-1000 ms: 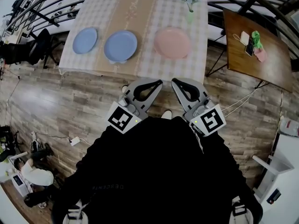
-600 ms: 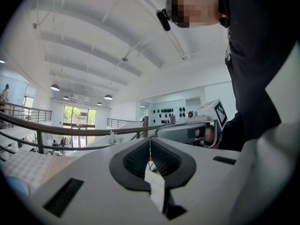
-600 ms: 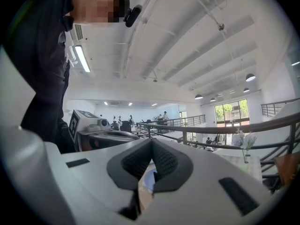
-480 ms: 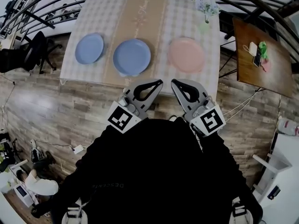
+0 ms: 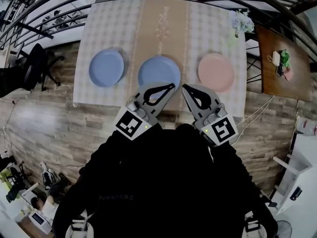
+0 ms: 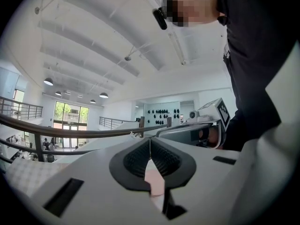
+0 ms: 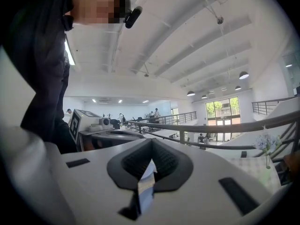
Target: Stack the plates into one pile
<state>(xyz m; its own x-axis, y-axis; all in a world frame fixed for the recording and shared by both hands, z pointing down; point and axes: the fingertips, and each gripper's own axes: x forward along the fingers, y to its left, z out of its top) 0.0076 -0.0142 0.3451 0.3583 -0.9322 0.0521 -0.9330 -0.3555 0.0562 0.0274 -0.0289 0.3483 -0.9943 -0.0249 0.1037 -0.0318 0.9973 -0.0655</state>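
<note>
Both tools are held side by side, pointing at the table [image 5: 208, 29] ahead. The left gripper [image 5: 171, 87] and the right gripper [image 5: 184, 87] each have their jaws pressed together, with nothing between them. Three plates lie apart in one row that runs crosswise to the grippers' pointing line. The middle blue plate [image 5: 157, 68] lies straight ahead of the left gripper. In the head view that gripper's tip overlaps the plate's near rim, but whether it is above the plate or short of it cannot be told. The other blue plate [image 5: 106, 67] lies ahead and well to the left gripper's left. The pink plate [image 5: 216, 72] lies ahead and to the right gripper's right. The plates are round, so they favour no approach axis. Judged by nearness, the left gripper serves the blue pair and the right gripper the pink plate.
</note>
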